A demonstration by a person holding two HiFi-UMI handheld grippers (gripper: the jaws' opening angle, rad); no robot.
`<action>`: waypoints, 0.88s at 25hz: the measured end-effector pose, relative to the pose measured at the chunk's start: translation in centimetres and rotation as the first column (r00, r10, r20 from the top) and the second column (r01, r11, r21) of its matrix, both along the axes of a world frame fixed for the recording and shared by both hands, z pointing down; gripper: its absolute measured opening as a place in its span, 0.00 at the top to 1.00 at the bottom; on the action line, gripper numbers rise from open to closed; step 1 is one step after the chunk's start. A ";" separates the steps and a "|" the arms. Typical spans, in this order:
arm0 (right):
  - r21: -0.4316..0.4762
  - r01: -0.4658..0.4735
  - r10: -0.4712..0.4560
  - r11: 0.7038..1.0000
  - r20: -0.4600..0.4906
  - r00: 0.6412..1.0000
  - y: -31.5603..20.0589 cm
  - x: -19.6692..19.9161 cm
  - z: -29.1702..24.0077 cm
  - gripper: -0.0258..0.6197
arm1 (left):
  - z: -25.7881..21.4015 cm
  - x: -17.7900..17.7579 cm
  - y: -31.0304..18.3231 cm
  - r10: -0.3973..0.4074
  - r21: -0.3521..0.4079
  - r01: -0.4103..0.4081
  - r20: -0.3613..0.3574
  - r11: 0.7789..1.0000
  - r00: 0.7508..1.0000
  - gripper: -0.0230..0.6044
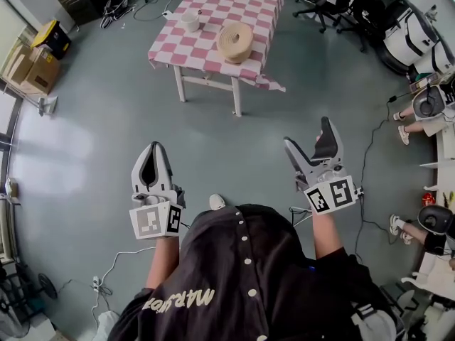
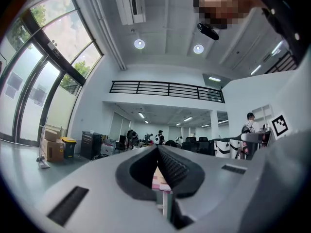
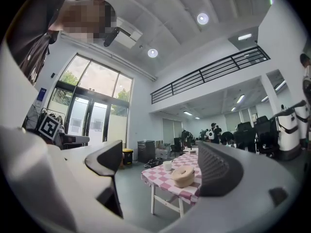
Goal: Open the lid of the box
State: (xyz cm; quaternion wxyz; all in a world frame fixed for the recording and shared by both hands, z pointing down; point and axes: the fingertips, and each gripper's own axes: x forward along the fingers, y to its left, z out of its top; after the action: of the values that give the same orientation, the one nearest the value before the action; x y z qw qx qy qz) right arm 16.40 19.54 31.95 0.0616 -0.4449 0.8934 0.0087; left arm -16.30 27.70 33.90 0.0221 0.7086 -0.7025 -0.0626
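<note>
Far across the grey floor (image 1: 227, 141) stands the checkered table (image 1: 249, 6) bearing the round box (image 1: 235, 41); the left gripper (image 1: 152, 152), jaws together, and the right gripper (image 1: 307, 133), jaws spread, are both empty, so approaching likely comes first.

The person wears a dark jersey (image 1: 263, 275) with white studs (pale lettering near the hem). The grey left gripper (image 1: 152, 148) and right gripper (image 1: 307, 132) bear marker cubes (image 1: 153, 220).

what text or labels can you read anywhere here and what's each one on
"MAR...": upside down on the person's dark top; the remaining letters are unclear.
Left gripper and right gripper: square marker patterns only, no words.
Blue sign: too small to read.
</note>
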 end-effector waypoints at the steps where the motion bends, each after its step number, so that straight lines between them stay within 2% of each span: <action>1: 0.000 -0.005 0.005 1.000 0.000 1.000 0.0 -0.5 0.1 0.23 | 0.0 -0.5 -0.2 0.007 -0.001 -0.007 0.004 1.000 1.000 0.95; 7: -0.017 -0.043 0.043 0.999 -0.013 0.999 -0.6 -2.2 1.1 0.23 | 0.7 -3.2 -1.3 0.043 -0.028 -0.042 0.021 0.999 0.999 0.95; 14: -0.046 -0.067 0.067 0.997 -0.010 0.998 -2.7 -2.9 2.3 0.23 | 1.8 -3.3 -4.3 0.080 -0.052 -0.080 0.012 0.995 0.997 0.95; 22: -0.042 -0.045 0.046 0.998 0.008 0.999 -9.0 -4.1 2.5 0.23 | 1.4 -4.4 -9.7 0.052 -0.036 -0.051 0.020 0.998 0.998 0.95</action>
State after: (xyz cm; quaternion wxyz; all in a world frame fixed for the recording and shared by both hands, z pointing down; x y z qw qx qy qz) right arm 12.32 10.57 34.43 0.0561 -0.4664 0.8828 -0.0105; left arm -20.70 18.04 35.34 0.0288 0.7265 -0.6853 -0.0423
